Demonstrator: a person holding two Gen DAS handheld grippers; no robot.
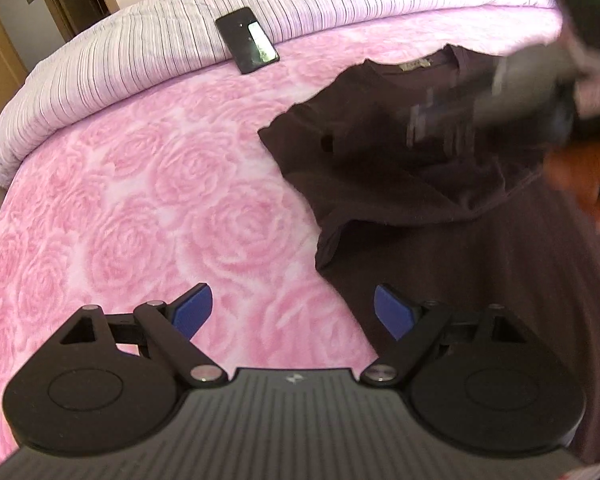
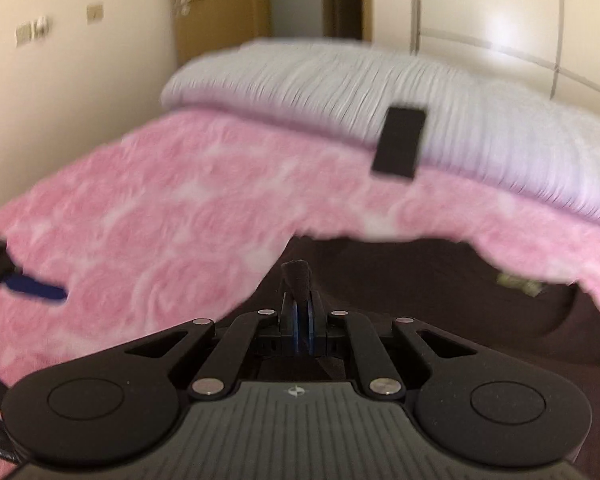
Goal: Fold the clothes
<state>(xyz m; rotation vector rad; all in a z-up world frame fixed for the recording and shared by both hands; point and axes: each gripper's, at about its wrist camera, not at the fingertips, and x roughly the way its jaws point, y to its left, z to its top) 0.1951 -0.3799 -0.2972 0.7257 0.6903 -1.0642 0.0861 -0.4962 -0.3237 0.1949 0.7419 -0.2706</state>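
Dark shirt part-folded on the bed, one tool gripping it.

Left wrist view: the left tool (image 1: 292,308) stood spread wide and empty above the pink bedspread (image 1: 140,200); the dark shirt (image 1: 400,152) lay there with its sleeve side doubled over, its lower half flat, so more folds seemingly remained. Right wrist view: the right tool (image 2: 300,320) was pinched tight on a tuft of that shirt (image 2: 460,320), blurred; a phone (image 2: 398,142) sat beyond.
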